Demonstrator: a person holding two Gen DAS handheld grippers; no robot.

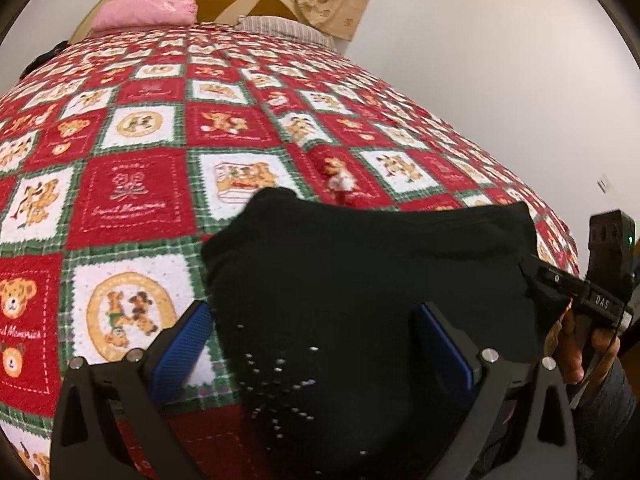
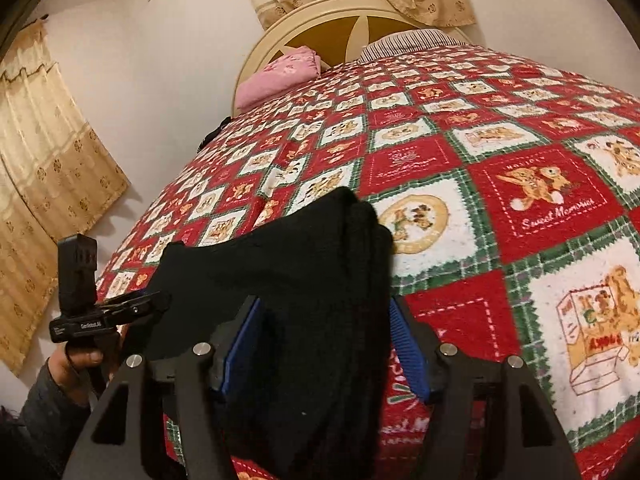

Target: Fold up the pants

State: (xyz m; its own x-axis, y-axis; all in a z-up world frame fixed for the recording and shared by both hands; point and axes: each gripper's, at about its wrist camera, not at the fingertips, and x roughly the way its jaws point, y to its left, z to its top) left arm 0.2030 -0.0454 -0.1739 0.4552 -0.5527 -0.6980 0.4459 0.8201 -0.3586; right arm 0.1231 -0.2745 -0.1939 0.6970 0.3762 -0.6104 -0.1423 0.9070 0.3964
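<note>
Black pants [image 1: 360, 276] lie folded in a thick bundle on the red, white and green teddy-bear quilt [image 1: 132, 196]. My left gripper [image 1: 312, 312] stands open and wide around the near end of the bundle; quilt shows between its left blue pad [image 1: 188, 340] and the cloth. In the right wrist view the stacked folds of the pants [image 2: 304, 280] lie between the fingers of my right gripper [image 2: 323, 302], which is open, with a strip of quilt showing beside its right pad [image 2: 408, 348]. Each view shows the other gripper in a hand at the bundle's far side: right gripper [image 1: 532, 272], left gripper [image 2: 154, 304].
A pink folded cloth [image 2: 276, 76] and a striped pillow [image 2: 404, 42] lie at the cream headboard [image 2: 320, 12]. Beige curtains [image 2: 48, 168] hang on the white wall. The quilt [image 2: 500, 184] stretches wide beyond the pants. The bed's edge [image 1: 560, 236] runs close to the right gripper.
</note>
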